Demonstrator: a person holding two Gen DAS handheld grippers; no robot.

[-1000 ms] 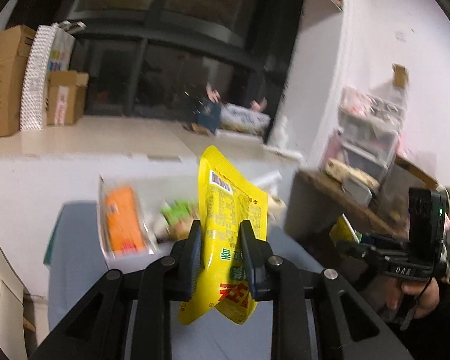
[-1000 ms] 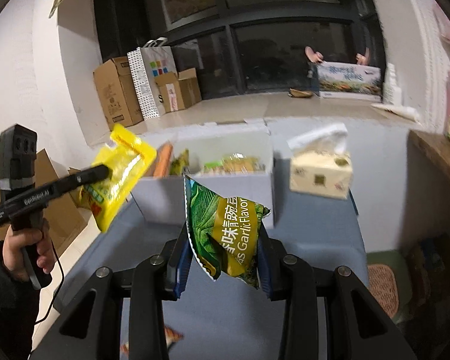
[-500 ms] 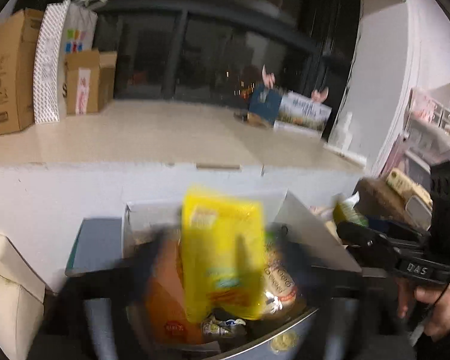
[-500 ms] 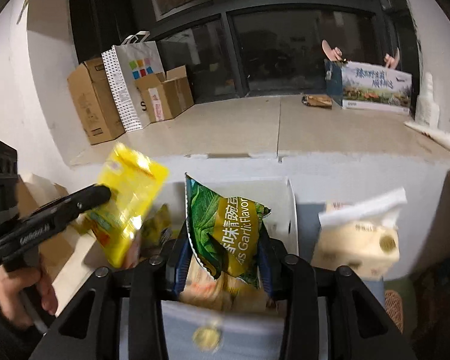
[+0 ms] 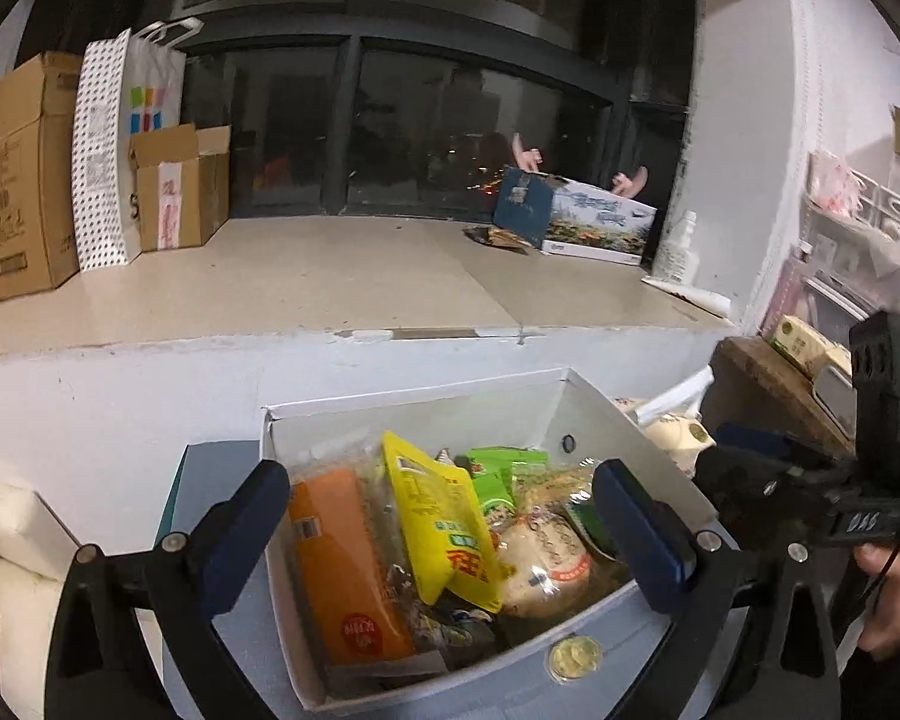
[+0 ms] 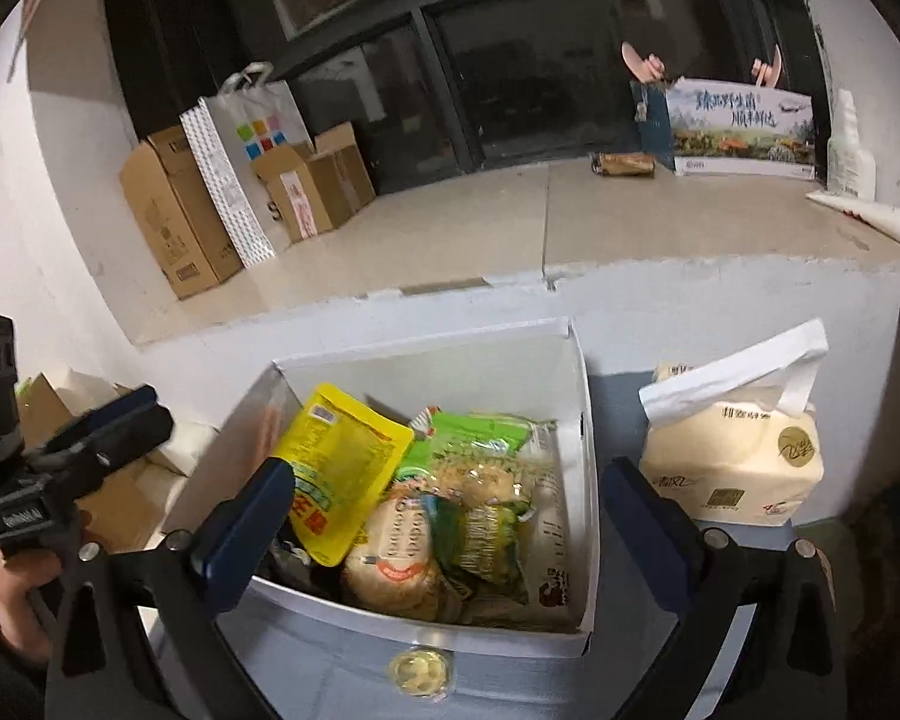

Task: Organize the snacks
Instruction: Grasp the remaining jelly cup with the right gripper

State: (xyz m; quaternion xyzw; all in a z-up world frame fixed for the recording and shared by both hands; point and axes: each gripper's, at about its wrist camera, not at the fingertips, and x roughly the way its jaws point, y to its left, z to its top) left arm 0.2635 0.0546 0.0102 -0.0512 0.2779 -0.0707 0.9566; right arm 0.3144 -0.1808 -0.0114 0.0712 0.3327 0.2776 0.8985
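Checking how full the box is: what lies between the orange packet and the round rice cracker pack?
In the left wrist view, the yellow pouch lies between the orange packet and the round rice cracker pack, inside the white box.

You have one white box [image 6: 583,420] of snacks, one yellow pouch [image 6: 339,468], one orange packet [image 5: 345,564], one tissue pack [image 6: 732,462], three cardboard boxes [image 6: 168,216] (on the ledge), one dotted paper bag [image 6: 234,156], one white bottle [image 6: 849,150].
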